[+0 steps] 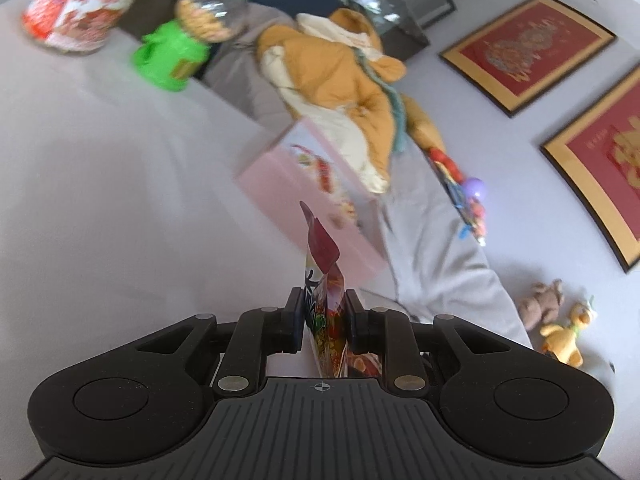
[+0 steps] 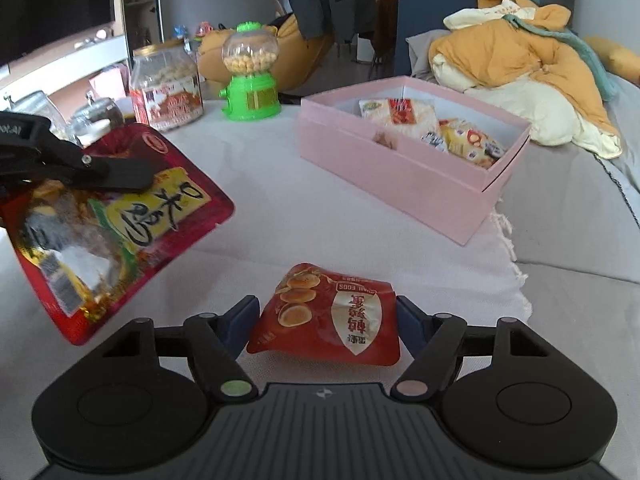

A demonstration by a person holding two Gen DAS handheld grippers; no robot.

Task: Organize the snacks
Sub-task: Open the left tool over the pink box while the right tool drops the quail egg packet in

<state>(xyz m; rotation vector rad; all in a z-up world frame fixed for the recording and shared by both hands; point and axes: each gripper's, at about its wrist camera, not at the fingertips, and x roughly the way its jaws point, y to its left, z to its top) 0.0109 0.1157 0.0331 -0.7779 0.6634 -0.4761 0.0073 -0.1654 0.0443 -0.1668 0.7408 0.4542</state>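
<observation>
A flat red foil snack pouch (image 2: 120, 224) is clamped in the left gripper (image 1: 323, 312) — the right gripper (image 2: 326, 316) is spread around an orange-red quail-egg packet (image 2: 328, 316), near the open pink cardboard box (image 2: 400, 172).

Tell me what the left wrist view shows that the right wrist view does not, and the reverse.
Only the left wrist view shows two red framed pictures and small plush toys. Only the right wrist view shows the quail egg pouch between the right hand-held gripper's fingers, and the packets inside the pink box. Both show that box, the green candy dispenser, the jar, the orange blanket, and the red snack bag clamped by the left hand-held gripper.
</observation>
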